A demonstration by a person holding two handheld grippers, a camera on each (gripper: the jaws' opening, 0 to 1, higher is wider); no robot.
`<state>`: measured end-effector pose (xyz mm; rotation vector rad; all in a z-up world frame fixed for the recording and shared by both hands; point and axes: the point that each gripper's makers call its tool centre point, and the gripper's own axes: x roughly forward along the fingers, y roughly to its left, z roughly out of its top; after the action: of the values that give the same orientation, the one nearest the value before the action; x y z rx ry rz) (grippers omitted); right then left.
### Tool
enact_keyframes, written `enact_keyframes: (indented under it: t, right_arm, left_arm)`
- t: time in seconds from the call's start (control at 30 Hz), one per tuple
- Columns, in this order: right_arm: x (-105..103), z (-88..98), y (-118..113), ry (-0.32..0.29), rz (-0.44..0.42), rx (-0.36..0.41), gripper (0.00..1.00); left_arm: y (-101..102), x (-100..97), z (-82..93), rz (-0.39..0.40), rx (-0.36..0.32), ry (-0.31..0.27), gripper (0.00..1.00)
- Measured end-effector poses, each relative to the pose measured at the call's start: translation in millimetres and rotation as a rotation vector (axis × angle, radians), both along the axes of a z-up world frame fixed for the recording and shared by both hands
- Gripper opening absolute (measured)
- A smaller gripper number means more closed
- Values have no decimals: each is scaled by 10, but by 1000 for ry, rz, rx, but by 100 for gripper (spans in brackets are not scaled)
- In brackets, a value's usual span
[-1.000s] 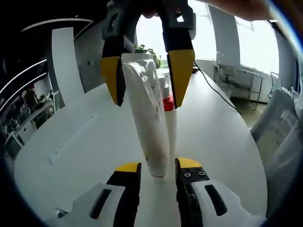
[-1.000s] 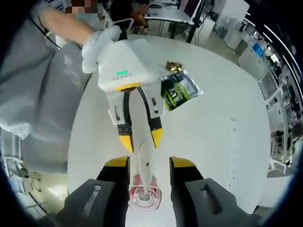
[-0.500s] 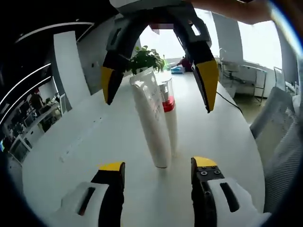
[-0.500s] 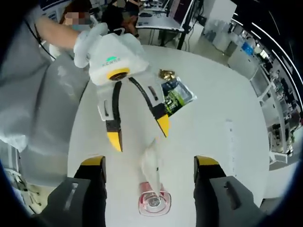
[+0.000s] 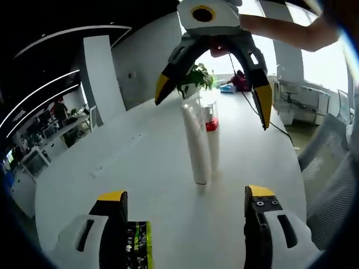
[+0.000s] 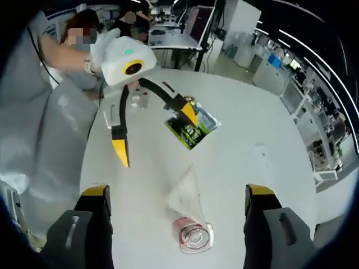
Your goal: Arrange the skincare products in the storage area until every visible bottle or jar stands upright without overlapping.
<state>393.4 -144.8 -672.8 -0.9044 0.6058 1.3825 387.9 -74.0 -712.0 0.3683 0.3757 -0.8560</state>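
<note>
A white squeeze tube stands cap-down on the white round table, free of both grippers. Close behind it, touching or nearly so, stands a clear bottle with a red band. In the right gripper view, from above, the tube rises beside the bottle's red-ringed top. My left gripper is open wide, short of the tube. My right gripper hangs open above the tube's top. From the right gripper view, the left gripper is open and the right gripper spreads wide around both products.
A green sachet lies flat on the table beyond the tube, also at my left jaw. A person's grey sleeve fills the left side. A mesh chair stands at the table's right edge; a plant is behind.
Both grippers have opened wide and drawn back from the white tube, which now stands on its own next to the red-banded bottle.
</note>
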Motion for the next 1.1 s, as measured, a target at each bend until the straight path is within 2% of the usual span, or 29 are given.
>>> enact_keyframes:
  t: [0.13, 0.23, 0.37, 0.43, 0.57, 0.67, 0.8, 1.1]
  right_arm:
    - [-80, 27, -34, -14, -26, 21, 99]
    - [-50, 103, -47, -31, -86, 95, 99]
    - [-66, 172, -109, -51, -132, 147, 99]
    - [-76, 235, -134, -62, -180, 201, 99]
    - [-106, 279, -240, -78, -257, 269, 99]
    - [-133, 279, -347, -106, -302, 288, 100]
    - [-225, 264, -416, -102, -349, 312, 100]
    - [-361, 294, -511, -125, -449, 401, 100]
  left_arm:
    - [135, -52, 37, 31, 7, -2, 92]
    - [234, -95, 110, 70, -18, -3, 96]
    - [366, -156, 200, 119, -45, -5, 99]
    - [461, -172, 243, 148, -60, -9, 99]
    - [502, -308, 389, 195, -136, -2, 99]
    - [552, -357, 407, 205, -138, 2, 99]
    - [588, -448, 419, 216, -126, 4, 99]
    - [632, -565, 512, 234, -143, -24, 99]
